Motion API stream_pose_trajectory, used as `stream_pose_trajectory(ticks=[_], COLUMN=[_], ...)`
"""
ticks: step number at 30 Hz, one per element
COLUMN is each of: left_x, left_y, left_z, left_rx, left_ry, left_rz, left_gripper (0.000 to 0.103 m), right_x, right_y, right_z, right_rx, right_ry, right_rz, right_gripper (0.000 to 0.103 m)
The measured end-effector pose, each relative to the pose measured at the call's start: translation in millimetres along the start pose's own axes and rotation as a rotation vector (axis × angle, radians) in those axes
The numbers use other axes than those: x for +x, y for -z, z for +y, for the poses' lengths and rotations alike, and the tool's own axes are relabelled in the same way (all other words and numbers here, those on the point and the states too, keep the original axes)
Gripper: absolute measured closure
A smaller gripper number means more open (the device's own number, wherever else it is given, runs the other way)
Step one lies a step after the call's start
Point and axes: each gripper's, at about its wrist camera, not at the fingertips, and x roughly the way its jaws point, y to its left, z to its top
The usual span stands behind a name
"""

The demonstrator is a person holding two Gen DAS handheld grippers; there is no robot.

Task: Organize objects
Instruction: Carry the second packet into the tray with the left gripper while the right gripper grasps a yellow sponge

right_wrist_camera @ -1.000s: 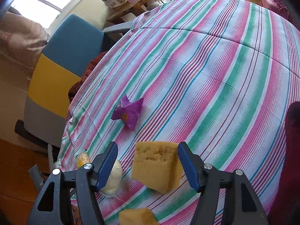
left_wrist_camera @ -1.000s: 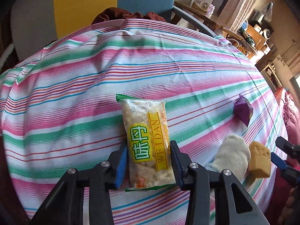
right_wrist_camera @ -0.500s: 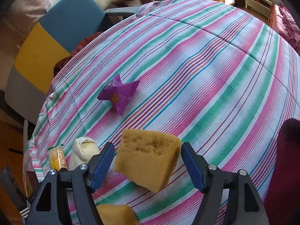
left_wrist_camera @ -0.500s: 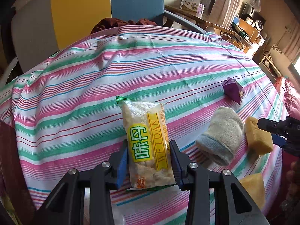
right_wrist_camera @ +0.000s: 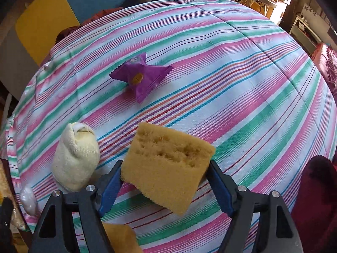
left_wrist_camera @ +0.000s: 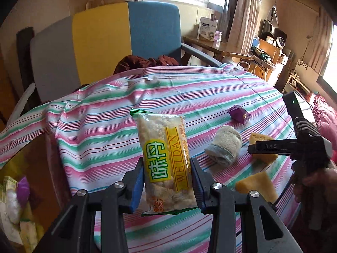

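Snack packet [left_wrist_camera: 166, 160] long axis pointing away, clamped in left hand-held gripper [left_wrist_camera: 167, 181].

1. The left gripper [left_wrist_camera: 167, 181] points forward and down; its blue pads [left_wrist_camera: 138, 184] press on both long edges of the snack packet [left_wrist_camera: 166, 160], which stands up between them.
2. The right gripper [right_wrist_camera: 165, 183] points steeply down, jaws spread wide around the yellow sponge [right_wrist_camera: 166, 166]. The sponge's corners sit against or just beside both blue pads [right_wrist_camera: 109, 186]; whether they press cannot be told.
3. In the left wrist view, a hand [left_wrist_camera: 316, 181] grips the right gripper's handle at the right edge.
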Motion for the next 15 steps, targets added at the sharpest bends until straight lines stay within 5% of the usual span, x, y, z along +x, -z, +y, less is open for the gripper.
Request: stream_pose_trajectory(ticks=[15], left_x=[-76.8], left_y=[32.5], left_z=[63.3], left_rx=[-0.104], left_ry=[-0.111], left_rz=[-0.114], left_gripper=[0.062], right_x=[1.8], right_y=[7.0], right_z=[-3.1], right_rx=[-0.047], right_ry=[0.062], right_rz=[0.005], right_gripper=[0.028])
